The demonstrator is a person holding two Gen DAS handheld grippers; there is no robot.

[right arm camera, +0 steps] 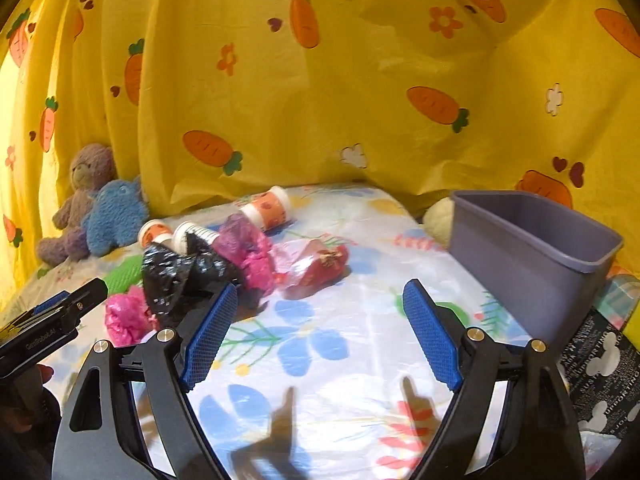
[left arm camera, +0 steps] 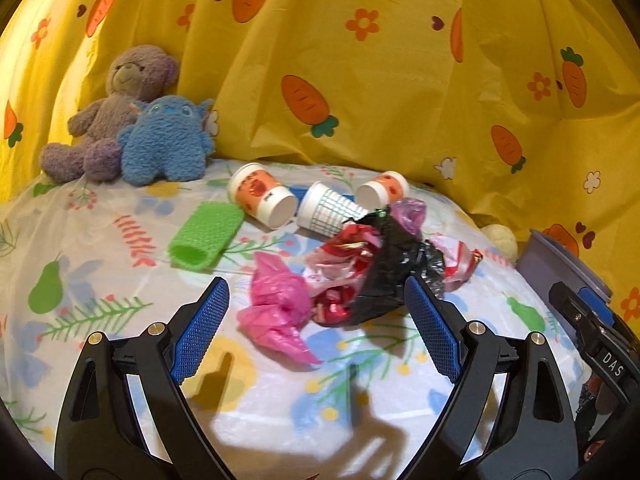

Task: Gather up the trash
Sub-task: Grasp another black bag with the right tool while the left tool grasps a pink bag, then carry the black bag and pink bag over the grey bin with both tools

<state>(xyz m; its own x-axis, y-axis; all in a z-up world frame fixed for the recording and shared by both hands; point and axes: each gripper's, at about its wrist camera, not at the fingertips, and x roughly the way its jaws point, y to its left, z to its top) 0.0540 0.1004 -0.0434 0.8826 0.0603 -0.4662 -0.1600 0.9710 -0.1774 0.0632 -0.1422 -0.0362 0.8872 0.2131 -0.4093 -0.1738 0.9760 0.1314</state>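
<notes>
While both grippers hang above the bed with their blue-padded jaws spread wide, neither holds anything: the left gripper [left arm camera: 316,334] frames a crumpled pink plastic bag [left arm camera: 276,308] that lies on the sheet between its fingers without touching them, and the right gripper [right arm camera: 320,332] has only the bare floral sheet [right arm camera: 340,312] between its pads. The trash lies in a loose heap near the middle of the bed. Just beyond the pink bag sits a red-and-white wrapper [left arm camera: 340,256], and against it a crumpled black plastic bag [left arm camera: 392,272], whose edge lies close to the left gripper's right finger; whether they touch cannot be told. Behind the heap three paper cups lie on their sides: an orange-printed cup [left arm camera: 262,196], a white cup with a green grid pattern [left arm camera: 328,210] and a second orange cup [left arm camera: 382,192]. A small purple bag [left arm camera: 408,212] lies beside the black one. A green foam sleeve [left arm camera: 206,234] rests left of the cups. In the right wrist view a grey-purple bin [right arm camera: 532,248] stands upright at the right edge of the bed, well apart from the heap, its inside hidden from view. A purple teddy bear [left arm camera: 116,108] and a blue plush toy [left arm camera: 168,140] sit against the yellow carrot-print curtain [left arm camera: 400,60] at the far left corner.
</notes>
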